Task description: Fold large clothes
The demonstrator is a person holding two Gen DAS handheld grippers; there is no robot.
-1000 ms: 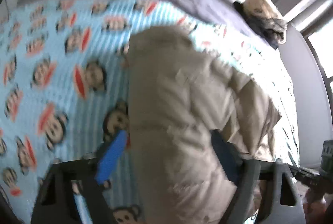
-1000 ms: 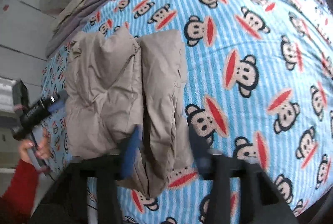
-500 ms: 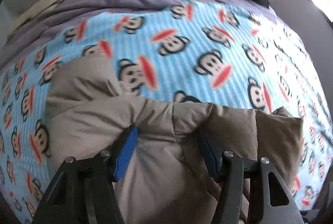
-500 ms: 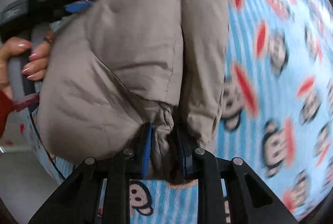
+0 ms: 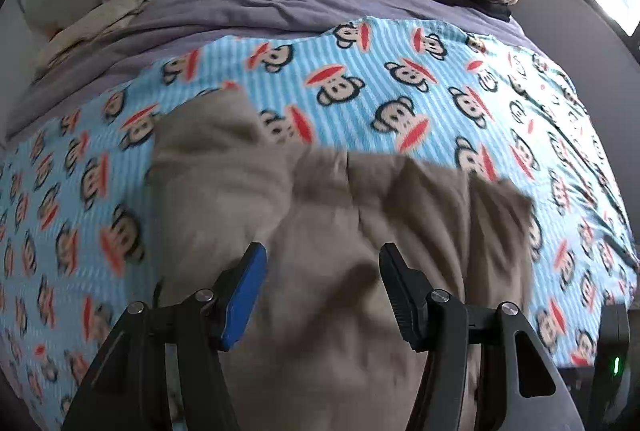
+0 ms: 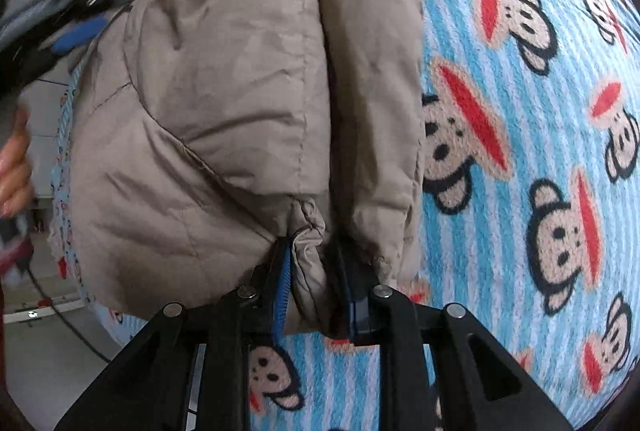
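My tongs over the tan puffer jacket (image 5: pixel 320 215) on the monkey-print blanket (image 5: pixel 400 71).

At lower centre of its view, my left gripper (image 5: pixel 322 271) hovers spread above the jacket, pinching nothing. My right gripper (image 6: pixel 314 283), bottom centre, is clamped onto the jacket's bunched hem.

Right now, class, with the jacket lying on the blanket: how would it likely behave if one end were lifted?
The jacket is puffy and quilted, so it probably droops and bends rather than staying flat. It looks light for its bulk. Its smooth shell, bunched in the right gripper, may slide over the fleecy blanket.
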